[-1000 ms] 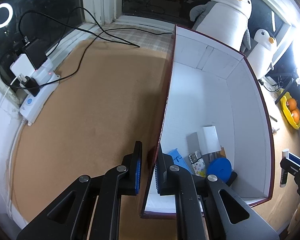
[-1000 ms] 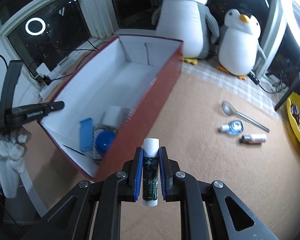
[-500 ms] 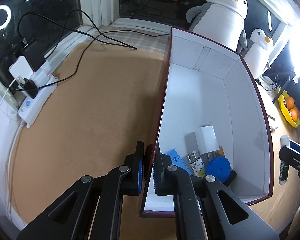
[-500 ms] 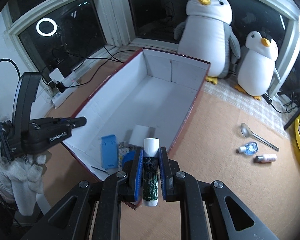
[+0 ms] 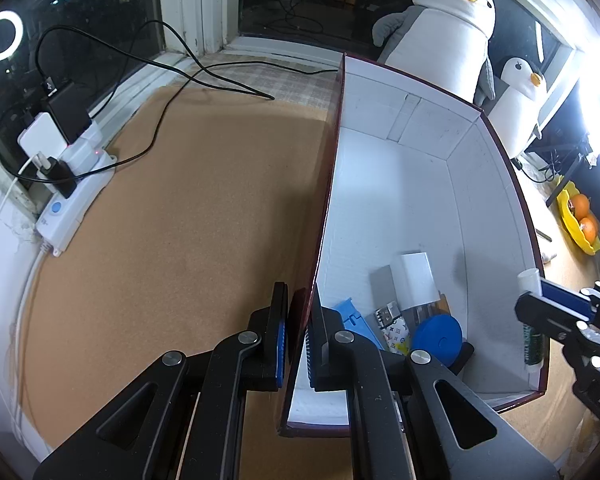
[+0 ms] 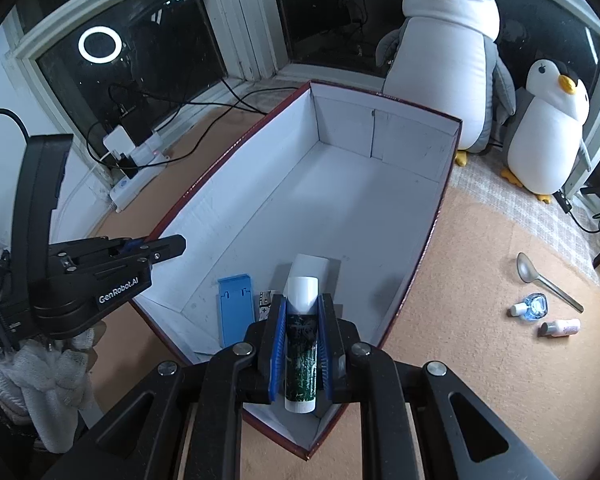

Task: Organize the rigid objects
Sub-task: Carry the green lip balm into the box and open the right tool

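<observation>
1. Power strip [image 5: 74, 196] with its chargers lies at the far left edge of the floor mat [image 5: 180, 220], under the window, well apart from the work.
2. Left tool [image 5: 298, 344] is clenched on the left wall of the box [image 5: 384, 184], one pad outside and one inside, pinning the box in place; a second ago the pads were just closing the last bit onto that wall.
3. Inside the box, at its near end, lie a blue holder [image 6: 235, 308], a white block [image 6: 312, 266], a patterned card [image 5: 394, 326] and a blue disc [image 5: 437, 336].
4. Right tool [image 6: 302, 344] is grasping a green-and-white tube [image 6: 301, 336] upright between its pads. Compared with a second ago, it has travelled from outside the right wall to above the box's near end, so the tube now hangs over the stored items.
5. That likely means the drop is next: opening the pads here should land the tube inside.
6. Spoon [image 6: 548, 280], small bottle [image 6: 530, 307] and pink tube [image 6: 560, 327] wait on the mat right of the box.
</observation>
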